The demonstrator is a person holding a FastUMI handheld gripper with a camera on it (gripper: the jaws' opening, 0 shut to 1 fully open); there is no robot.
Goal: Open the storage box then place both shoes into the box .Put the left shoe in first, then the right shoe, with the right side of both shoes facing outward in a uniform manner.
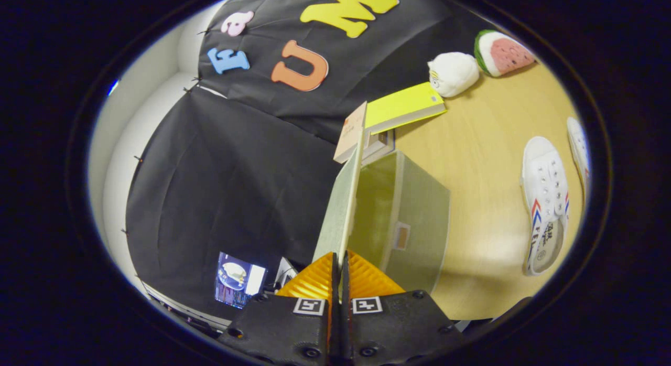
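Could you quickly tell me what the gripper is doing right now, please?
Gripper: shut on the lid of the box, both fingers pinching its edge.

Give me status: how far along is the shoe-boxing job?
Done: nothing complete. In hand: gripper is shut on the thin pale green lid of the green storage box, lid raised. Left: both white canvas shoes lie on the wooden table beyond the box, neither boxed.
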